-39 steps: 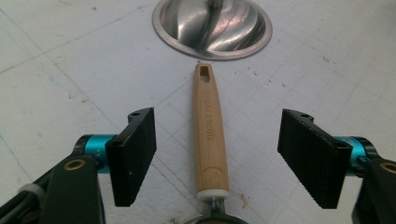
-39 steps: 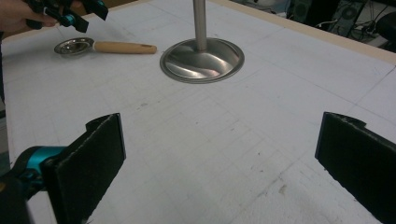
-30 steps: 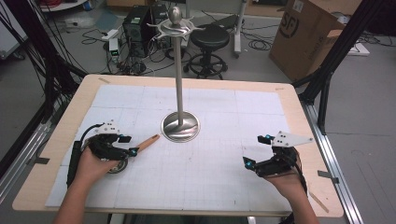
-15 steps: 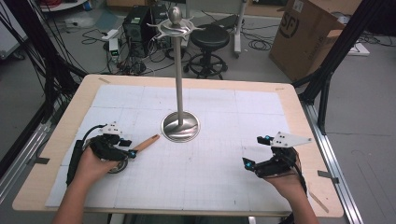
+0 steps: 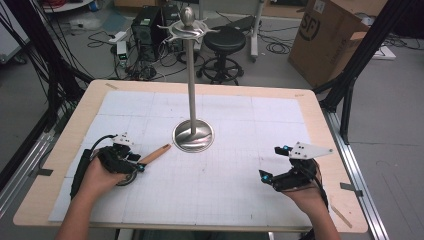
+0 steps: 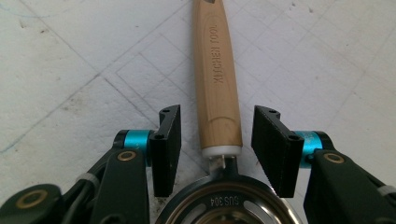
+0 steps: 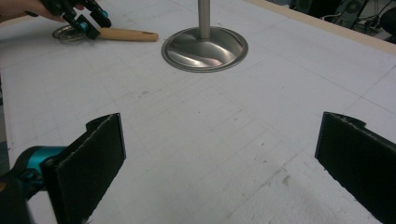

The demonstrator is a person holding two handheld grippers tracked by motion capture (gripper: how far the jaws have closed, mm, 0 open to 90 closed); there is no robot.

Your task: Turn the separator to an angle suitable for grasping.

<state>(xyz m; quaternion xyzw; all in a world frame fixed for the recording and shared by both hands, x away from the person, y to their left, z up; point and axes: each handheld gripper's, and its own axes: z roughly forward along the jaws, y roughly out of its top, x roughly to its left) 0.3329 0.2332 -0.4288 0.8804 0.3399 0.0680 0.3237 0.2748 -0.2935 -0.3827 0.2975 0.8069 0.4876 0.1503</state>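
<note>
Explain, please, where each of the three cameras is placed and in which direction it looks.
High view: above the person's side of the table, looking forward and down; both forearms, the left gripper and the right gripper show.
Left gripper view: rides on the left gripper, looking down between its open fingers at the wooden-handled kitchen tool.
Right gripper view: rides on the right gripper, low over the mat, facing the metal stand; its fingers are wide apart.
Shared: the high view and the right gripper view both show the stand and the tool.

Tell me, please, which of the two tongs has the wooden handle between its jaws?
The left tongs: their open jaws flank the wooden handle without touching it. The right tongs stand open over bare mat.
</note>
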